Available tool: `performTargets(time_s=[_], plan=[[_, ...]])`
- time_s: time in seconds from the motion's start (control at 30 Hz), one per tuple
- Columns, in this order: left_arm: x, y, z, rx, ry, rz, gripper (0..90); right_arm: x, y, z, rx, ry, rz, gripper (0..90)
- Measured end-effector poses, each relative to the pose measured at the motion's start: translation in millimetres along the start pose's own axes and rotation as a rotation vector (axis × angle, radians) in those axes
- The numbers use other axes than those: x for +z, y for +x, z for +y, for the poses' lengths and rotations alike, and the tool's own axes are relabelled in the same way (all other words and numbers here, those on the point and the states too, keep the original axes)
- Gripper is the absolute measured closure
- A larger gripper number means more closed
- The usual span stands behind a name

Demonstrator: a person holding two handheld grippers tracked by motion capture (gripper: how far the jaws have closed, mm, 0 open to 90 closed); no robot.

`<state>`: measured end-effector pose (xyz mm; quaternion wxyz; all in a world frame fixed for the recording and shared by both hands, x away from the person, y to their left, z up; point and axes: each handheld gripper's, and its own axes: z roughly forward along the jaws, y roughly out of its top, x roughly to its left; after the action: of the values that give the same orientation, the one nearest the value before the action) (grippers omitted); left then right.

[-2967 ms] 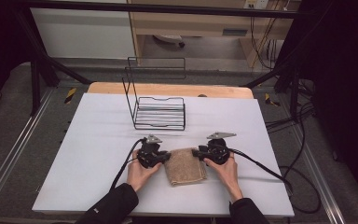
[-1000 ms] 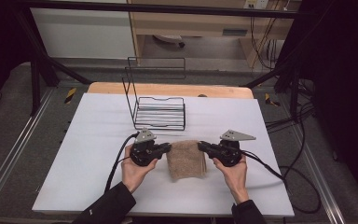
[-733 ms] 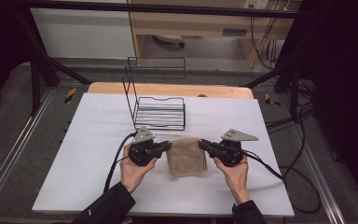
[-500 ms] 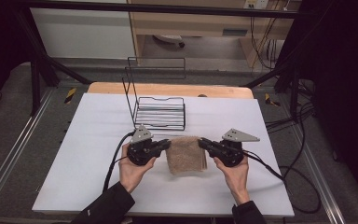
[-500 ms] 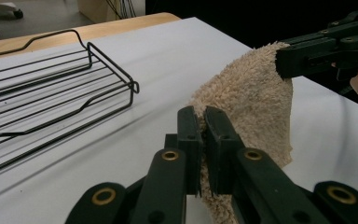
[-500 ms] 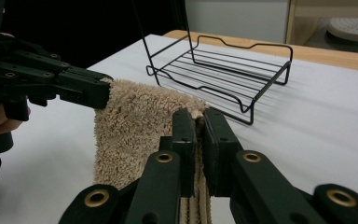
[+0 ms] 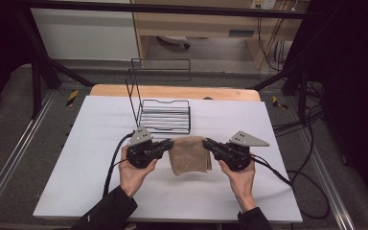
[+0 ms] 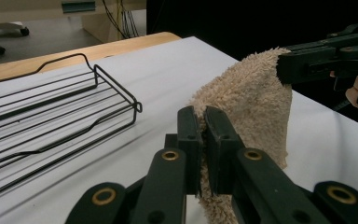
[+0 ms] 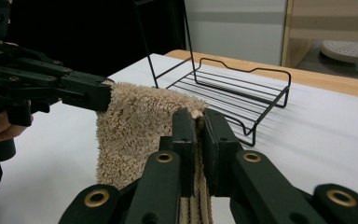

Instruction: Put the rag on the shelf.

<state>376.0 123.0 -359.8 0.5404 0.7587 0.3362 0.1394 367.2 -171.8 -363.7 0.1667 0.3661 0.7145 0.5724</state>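
Your two grippers, left gripper [image 7: 166, 143] and right gripper [image 7: 208, 143], each pinch one top corner of one tan towel [image 7: 189, 155], hanging just above the white table [image 7: 91, 143], near one black wire rack [image 7: 165, 115].

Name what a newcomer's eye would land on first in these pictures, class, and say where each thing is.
A tan towel hangs near the middle of the white table, pinched at its top corners by the left tool and right tool. Just behind it stands a black wire rack.
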Motion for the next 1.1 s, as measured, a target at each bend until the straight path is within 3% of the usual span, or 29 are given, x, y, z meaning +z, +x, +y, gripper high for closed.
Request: performTargets(time_s=[0.77,1.1], plan=[[-28.0,15.7,28.0,0.018,-0.091,0.05,85.2,13.2,21.6,31.7,-0.028,-0.101,-0.008,84.2],[-34.0,21.6,38.3,0.029,-0.118,0.063,85.3,20.8,24.6,42.1,-0.034,-0.133,-0.013,84.2]])
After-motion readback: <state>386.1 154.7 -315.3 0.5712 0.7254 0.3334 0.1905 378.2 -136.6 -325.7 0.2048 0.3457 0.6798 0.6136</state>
